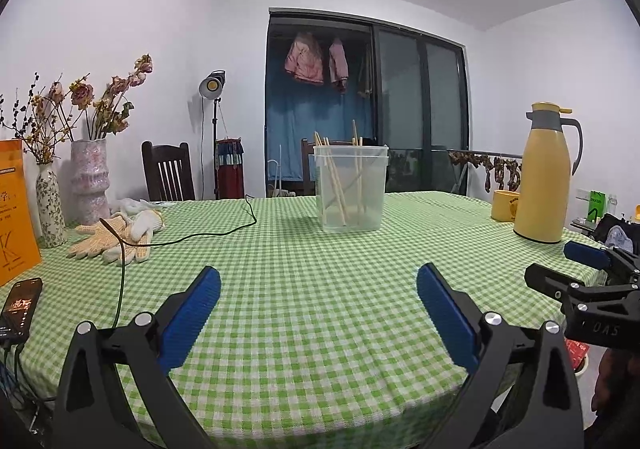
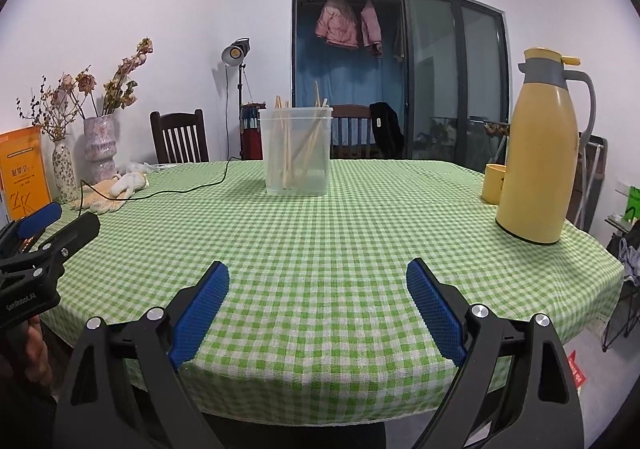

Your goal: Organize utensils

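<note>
A clear plastic container stands on the green checked tablecloth near the table's far middle, with several wooden chopsticks standing in it. It also shows in the right wrist view, with the chopsticks leaning inside. My left gripper is open and empty above the near edge of the table. My right gripper is open and empty, also over the near edge. Each gripper shows at the side of the other's view: the right one, the left one.
A yellow thermos jug and a yellow cup stand at the right. Work gloves, a black cable, two vases with dried flowers, an orange book and a phone lie at the left. Chairs stand behind the table.
</note>
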### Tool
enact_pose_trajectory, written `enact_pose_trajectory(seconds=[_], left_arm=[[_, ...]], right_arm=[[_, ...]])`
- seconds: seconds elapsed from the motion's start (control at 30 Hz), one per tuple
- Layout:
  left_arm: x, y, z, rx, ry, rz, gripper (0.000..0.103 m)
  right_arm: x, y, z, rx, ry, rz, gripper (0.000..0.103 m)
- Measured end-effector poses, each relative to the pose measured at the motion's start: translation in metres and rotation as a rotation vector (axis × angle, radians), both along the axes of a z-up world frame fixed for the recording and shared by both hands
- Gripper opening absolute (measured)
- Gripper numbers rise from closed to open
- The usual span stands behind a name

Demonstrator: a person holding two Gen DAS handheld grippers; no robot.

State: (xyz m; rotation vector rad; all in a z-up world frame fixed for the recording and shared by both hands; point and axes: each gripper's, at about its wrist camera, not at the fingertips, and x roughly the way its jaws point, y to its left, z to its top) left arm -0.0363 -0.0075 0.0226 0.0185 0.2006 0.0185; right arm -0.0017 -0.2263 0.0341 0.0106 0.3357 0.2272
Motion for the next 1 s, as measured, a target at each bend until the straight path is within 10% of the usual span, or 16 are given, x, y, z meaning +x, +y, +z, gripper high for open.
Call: enact_pose_trajectory(seconds=[1.0], left_arm=[[0.001,0.0014,0.0002,0.003,-0.007,0.004,0.095]], right_arm=[[-0.003,-0.0012,0.0034,-0.001,-0.017,-0.026,0.094]])
